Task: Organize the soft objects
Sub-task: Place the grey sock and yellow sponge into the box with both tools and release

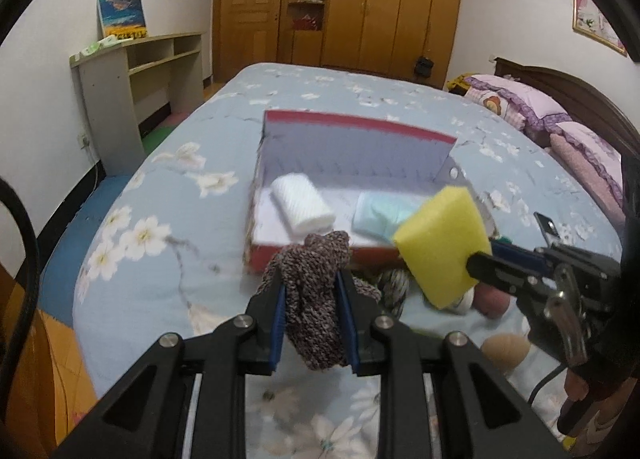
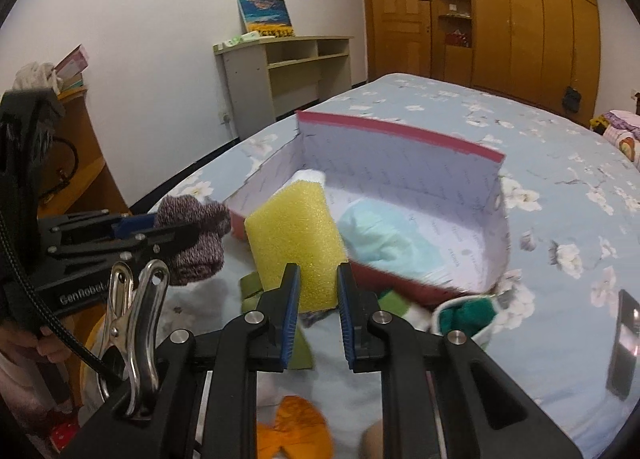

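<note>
Above bed [image 1: 168, 195] — both tongs angled down

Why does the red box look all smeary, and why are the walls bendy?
Left wrist view: the red box is smeared by motion blur, while the tongs holding the knitted sock stay sharp. Right wrist view: the box blurs too, and the yellow sponge looks crisp. Both fisheye lenses curve the walls, with dark corners.

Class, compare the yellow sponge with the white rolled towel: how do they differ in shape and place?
The yellow sponge is a blocky slab; the white rolled towel is a cylinder. The sponge is clamped in the right hand-held gripper above the bed; the towel lies inside the red box. Both are soft.
</note>
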Demonstrator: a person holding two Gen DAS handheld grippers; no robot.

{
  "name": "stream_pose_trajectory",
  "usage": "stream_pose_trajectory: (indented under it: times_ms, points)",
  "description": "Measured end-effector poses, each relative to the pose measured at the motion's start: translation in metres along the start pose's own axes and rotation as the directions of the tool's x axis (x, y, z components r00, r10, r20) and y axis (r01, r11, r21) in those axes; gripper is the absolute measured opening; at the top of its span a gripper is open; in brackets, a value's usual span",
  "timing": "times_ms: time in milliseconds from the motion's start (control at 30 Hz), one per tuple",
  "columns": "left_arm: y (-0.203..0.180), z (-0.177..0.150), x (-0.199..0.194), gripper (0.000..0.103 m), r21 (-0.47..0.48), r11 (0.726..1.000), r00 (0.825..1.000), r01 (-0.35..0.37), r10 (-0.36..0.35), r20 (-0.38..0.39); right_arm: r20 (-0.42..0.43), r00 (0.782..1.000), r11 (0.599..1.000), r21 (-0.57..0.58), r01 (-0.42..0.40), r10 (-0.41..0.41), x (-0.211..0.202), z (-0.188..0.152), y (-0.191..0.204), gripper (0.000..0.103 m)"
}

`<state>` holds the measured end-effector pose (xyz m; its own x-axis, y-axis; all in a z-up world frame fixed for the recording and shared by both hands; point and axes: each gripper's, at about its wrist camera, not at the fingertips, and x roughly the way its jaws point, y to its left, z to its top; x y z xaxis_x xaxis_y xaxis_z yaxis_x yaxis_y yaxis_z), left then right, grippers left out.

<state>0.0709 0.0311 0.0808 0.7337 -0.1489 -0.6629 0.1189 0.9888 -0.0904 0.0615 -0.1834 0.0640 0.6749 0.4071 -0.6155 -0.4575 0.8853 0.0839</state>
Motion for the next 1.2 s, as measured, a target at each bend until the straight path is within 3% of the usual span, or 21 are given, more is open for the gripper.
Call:
stream_pose_trajectory:
  times_ms: [333,633,833,1200]
  points:
    - [-0.01,0.038,0.037,0.025,0.001,1.0,1.0,0.004,-0.004,0.0,0.027,0.998,0.998,0.03,0.061,-0.062,-0.006,0.02,-0.029,0.019]
    - [-0.018,0.052,0.065,0.025,0.024,1.0,1.0,-0.009,0.009,0.006,0.018,0.99,0.988,0.074,0.135,-0.136,0.011,0.036,-0.062,0.019]
    - [-0.025,0.054,0.084,0.025,0.046,0.999,1.0,-0.012,0.012,0.002,-0.004,0.983,0.979,0.081,0.185,-0.185,0.028,0.039,-0.079,0.019]
    - [-0.03,0.049,0.119,0.025,0.062,0.998,0.999,-0.03,0.032,-0.03,-0.063,0.979,0.973,0.108,0.202,-0.196,0.064,0.03,-0.103,0.019]
